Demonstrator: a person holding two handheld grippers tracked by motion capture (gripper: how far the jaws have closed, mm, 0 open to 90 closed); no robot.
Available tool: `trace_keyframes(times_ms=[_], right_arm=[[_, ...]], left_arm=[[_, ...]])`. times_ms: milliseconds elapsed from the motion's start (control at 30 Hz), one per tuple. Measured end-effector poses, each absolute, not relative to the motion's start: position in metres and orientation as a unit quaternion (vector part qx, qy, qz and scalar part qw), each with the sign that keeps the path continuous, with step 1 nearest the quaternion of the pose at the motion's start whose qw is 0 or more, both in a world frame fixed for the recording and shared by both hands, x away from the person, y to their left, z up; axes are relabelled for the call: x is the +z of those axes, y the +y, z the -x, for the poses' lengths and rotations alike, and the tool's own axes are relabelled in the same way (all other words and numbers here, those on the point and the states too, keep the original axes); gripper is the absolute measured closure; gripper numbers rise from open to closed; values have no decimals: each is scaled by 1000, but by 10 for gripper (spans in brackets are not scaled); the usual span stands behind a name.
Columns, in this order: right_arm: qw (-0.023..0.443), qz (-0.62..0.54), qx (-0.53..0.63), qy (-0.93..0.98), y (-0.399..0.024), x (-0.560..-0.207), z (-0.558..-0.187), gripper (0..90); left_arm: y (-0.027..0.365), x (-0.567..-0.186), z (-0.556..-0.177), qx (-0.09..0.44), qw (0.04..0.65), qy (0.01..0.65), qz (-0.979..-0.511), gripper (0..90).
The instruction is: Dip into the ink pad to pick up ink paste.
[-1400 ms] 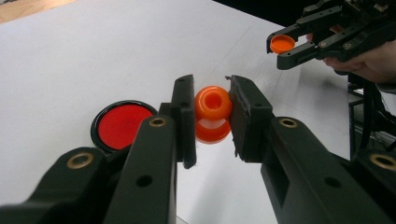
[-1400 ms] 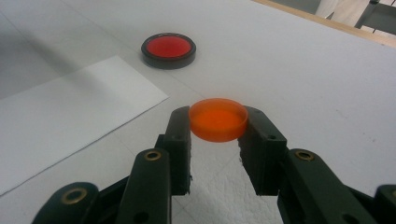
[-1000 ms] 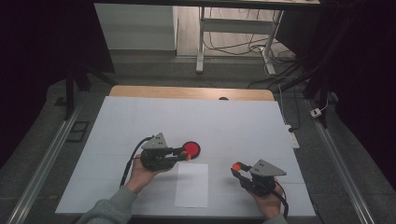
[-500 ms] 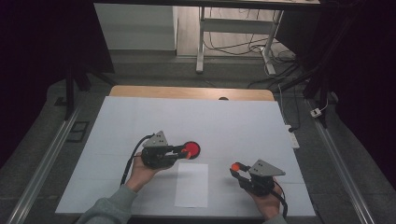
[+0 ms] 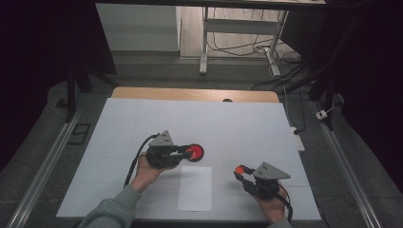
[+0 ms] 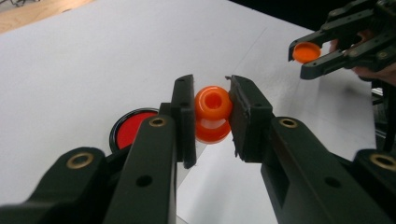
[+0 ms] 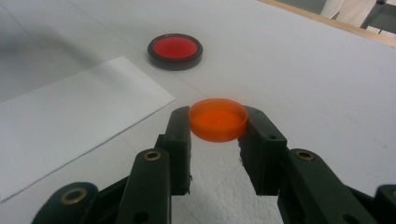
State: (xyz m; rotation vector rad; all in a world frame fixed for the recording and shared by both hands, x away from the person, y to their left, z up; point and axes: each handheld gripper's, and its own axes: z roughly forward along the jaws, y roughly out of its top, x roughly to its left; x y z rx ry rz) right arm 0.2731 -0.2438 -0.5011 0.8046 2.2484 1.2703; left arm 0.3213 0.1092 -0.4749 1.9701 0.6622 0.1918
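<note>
Orange bottle (image 6: 212, 114) clamped in left gripper (image 6: 211, 116); one orange cap (image 7: 218, 119) pinched by right gripper (image 7: 215, 128); one red disc (image 7: 175, 51).

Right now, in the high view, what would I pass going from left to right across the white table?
Left tool, holding a small orange piece → red disc in a black rim → sheet of white paper → orange cap → right tool, which grips that cap.

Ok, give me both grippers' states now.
Left gripper: shut on the orange stamp.
Right gripper: shut on the orange cap.
</note>
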Motion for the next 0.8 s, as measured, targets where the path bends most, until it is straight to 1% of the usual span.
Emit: trace_keyframes(times_ms=[200, 367, 800], right_arm=[[218, -292, 457, 811, -244, -501, -273, 640], [216, -291, 459, 811, -244, -502, -274, 640], [219, -291, 456, 812, -244, -502, -274, 640]], left_arm=[[108, -479, -327, 88, 496, 281, -817, 724], [105, -484, -335, 83, 489, 287, -819, 723], [94, -494, -353, 95, 467, 288, -831, 724]])
